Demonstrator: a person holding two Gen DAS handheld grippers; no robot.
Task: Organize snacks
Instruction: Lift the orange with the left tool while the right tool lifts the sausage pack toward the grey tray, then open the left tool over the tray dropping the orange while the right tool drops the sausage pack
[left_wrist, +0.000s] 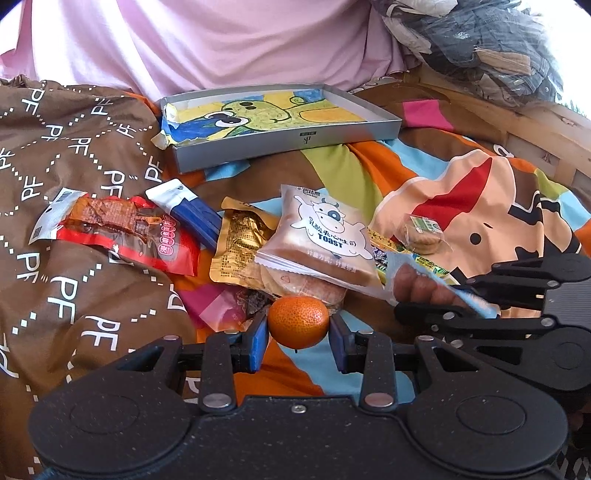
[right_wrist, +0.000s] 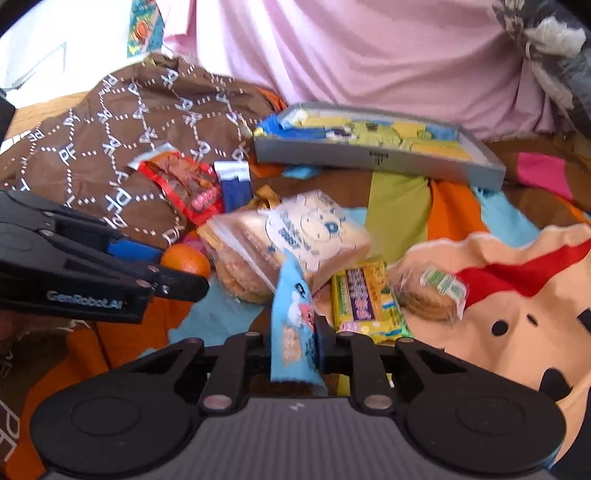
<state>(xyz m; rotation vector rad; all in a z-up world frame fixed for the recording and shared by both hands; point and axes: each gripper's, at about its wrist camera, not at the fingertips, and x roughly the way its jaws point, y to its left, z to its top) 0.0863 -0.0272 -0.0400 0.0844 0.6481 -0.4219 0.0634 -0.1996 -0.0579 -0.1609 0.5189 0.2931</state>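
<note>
a small orange sits pinched between the blue pads of the left gripper, just in front of the toast packet. the right gripper clamps a light blue snack bar beside a yellow packet. the grey tray lies well beyond.

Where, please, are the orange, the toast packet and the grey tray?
orange (left_wrist: 298, 322), left wrist view, middle of its peel.
toast packet (left_wrist: 325, 230), left wrist view, printed cow face.
grey tray (left_wrist: 288, 142), left wrist view, front wall.

One tray, one mandarin, two tools, roughly eight snack packets (pile overlaps).
</note>
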